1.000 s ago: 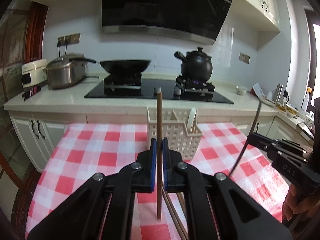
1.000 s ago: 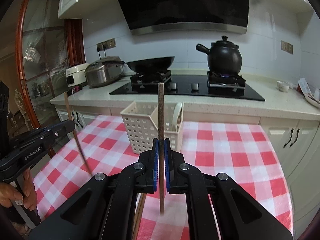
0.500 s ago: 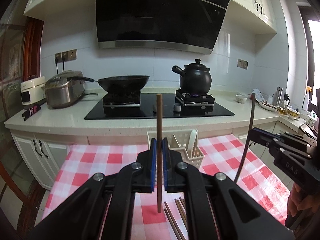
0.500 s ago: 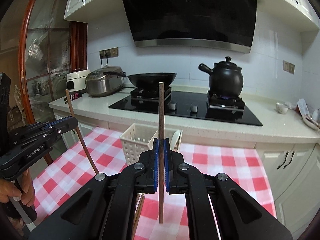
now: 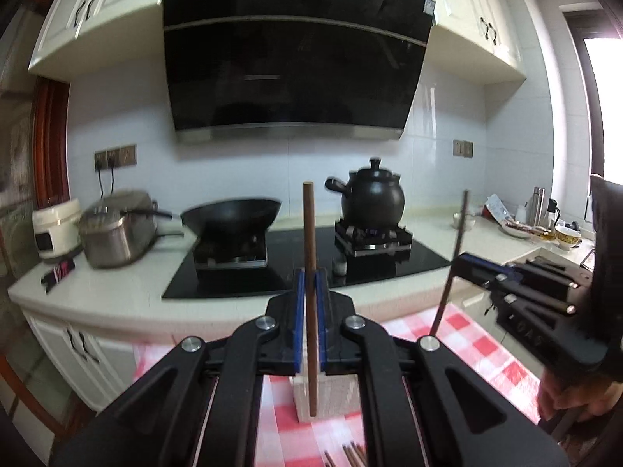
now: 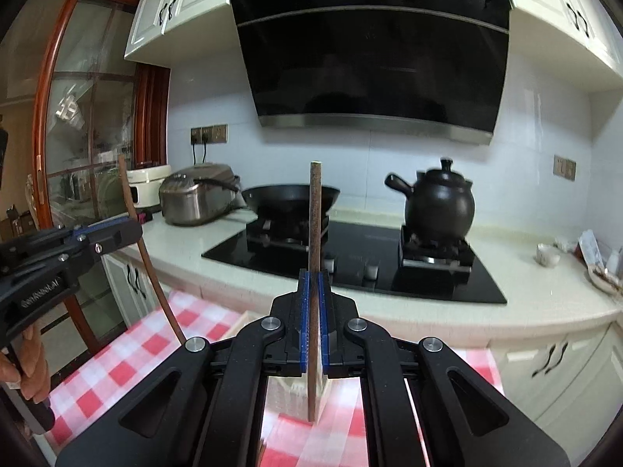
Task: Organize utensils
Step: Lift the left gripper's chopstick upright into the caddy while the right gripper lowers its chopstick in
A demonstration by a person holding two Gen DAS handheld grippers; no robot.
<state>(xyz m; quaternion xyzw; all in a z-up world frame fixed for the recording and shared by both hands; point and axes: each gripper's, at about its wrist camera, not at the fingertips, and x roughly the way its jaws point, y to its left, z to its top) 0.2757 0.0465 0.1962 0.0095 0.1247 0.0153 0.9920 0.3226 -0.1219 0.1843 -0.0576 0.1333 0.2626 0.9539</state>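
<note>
My left gripper (image 5: 310, 284) is shut on a brown chopstick (image 5: 310, 233) that stands upright between its blue pads. My right gripper (image 6: 314, 284) is shut on a second brown chopstick (image 6: 314, 214), also upright. Both grippers are held high above the red-checked table (image 5: 479, 346). The white slotted utensil basket (image 5: 335, 397) shows only partly, low between the left gripper's arms. In the right wrist view the basket (image 6: 284, 393) is mostly hidden behind the gripper. Several more chopsticks (image 5: 352, 453) lie on the cloth near the bottom edge. Each view shows the other gripper (image 5: 518, 284) (image 6: 74, 245) at its side, with its stick.
Behind the table runs a counter with a black hob (image 5: 311, 260), a wok (image 5: 231, 216), a black clay pot (image 5: 372, 198), a steel cooker (image 5: 117, 229) and a white rice cooker (image 5: 56, 233). Cups and bottles (image 5: 545, 222) crowd the right counter. A glass-door cabinet (image 6: 78, 136) stands left.
Both grippers have risen with their chopsticks still held. The basket and table have dropped low in both views, and the hob and hood now fill the middle.
</note>
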